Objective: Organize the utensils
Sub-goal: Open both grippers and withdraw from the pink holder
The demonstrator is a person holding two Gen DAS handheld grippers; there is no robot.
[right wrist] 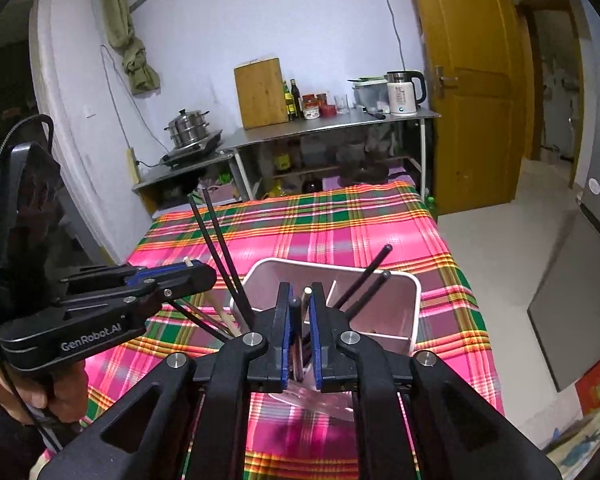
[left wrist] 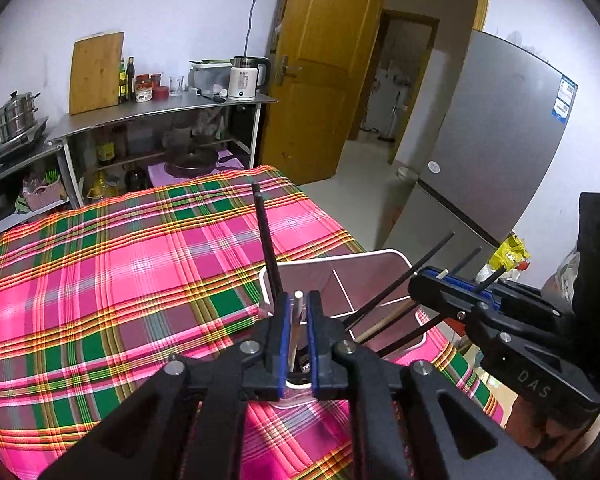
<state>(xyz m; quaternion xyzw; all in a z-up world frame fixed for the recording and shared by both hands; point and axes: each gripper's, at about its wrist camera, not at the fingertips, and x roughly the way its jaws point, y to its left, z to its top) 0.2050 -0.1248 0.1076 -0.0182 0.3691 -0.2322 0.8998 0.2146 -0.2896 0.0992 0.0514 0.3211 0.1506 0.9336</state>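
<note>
A white divided utensil holder (left wrist: 380, 255) stands on the plaid tablecloth near the table's right edge. My left gripper (left wrist: 298, 300) hovers over its near compartment, open, with a pale wooden chopstick (left wrist: 298, 312) standing loose between the blue pads. A black chopstick (left wrist: 266, 240) rises just left of it. My right gripper (right wrist: 300, 294) is above the same holder (right wrist: 340, 266), open, with a dark chopstick (right wrist: 294, 312) and a pale-tipped one (right wrist: 307, 294) between its pads. More black chopsticks (right wrist: 364, 276) lean in the holder. Each gripper shows in the other's view: right (left wrist: 424, 280), left (right wrist: 204, 274).
The pink and green tablecloth (left wrist: 120, 260) covers the table. Behind it are a steel shelf (left wrist: 160, 112) with a kettle (left wrist: 244, 78), bottles and a cutting board (left wrist: 96, 72). A grey fridge (left wrist: 500, 140) and a wooden door (left wrist: 316, 60) are at the right. A hand (right wrist: 60, 392) holds the left gripper.
</note>
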